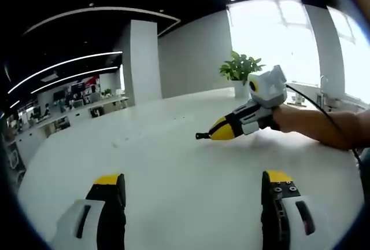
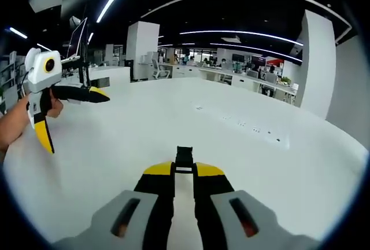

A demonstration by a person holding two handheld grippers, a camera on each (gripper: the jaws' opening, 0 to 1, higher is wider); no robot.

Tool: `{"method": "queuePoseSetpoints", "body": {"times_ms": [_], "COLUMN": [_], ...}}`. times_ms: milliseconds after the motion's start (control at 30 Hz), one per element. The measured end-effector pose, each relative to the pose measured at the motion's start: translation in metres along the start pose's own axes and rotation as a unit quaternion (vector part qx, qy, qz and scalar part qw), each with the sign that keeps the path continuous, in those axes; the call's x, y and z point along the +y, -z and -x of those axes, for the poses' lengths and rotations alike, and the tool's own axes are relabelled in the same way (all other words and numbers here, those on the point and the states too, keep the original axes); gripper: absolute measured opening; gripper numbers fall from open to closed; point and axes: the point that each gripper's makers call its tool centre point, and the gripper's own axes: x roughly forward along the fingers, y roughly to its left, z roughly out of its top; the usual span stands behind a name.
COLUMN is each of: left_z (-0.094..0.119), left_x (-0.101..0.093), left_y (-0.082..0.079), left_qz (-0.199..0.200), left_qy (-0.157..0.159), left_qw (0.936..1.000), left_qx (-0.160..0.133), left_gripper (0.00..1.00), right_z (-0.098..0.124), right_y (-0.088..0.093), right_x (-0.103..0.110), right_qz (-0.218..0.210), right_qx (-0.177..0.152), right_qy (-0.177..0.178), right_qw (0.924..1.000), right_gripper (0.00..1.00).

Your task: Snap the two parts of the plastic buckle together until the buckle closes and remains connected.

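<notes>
The broad white table (image 2: 300, 163) carries nothing near either gripper. The left gripper (image 1: 193, 183) hangs with jaws wide. The right gripper (image 2: 184, 170) pinches a small black plastic buckle part (image 2: 184, 158) over mid-table. I judge the mating half must be found next.

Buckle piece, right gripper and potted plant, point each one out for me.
Buckle piece (image 2: 184, 158), right gripper view, its black end past the jaws.
Right gripper (image 1: 203, 135), left gripper view, its closed tips.
Potted plant (image 1: 239, 67), left gripper view, its leaves.
</notes>
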Motion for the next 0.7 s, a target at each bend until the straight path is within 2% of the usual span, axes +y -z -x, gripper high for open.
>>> {"method": "queuePoseSetpoints", "body": {"times_ms": [400, 700], "left_z": [-0.003, -0.003], "left_x": [-0.002, -0.002], "left_y": [0.001, 0.001], "left_qz": [-0.008, -0.007], "left_qy": [0.003, 0.004], "left_qw": [1.0, 1.0], "left_qx": [0.005, 0.005], "left_gripper": [0.99, 0.99], "right_z": [-0.002, -0.009], "right_y": [0.004, -0.002], "right_x": [-0.005, -0.01], "right_qz": [0.002, 0.0], "right_qx": [0.006, 0.003], "right_qy": [0.002, 0.006], "right_qw": [1.0, 1.0], "right_gripper": [0.09, 0.1]}}
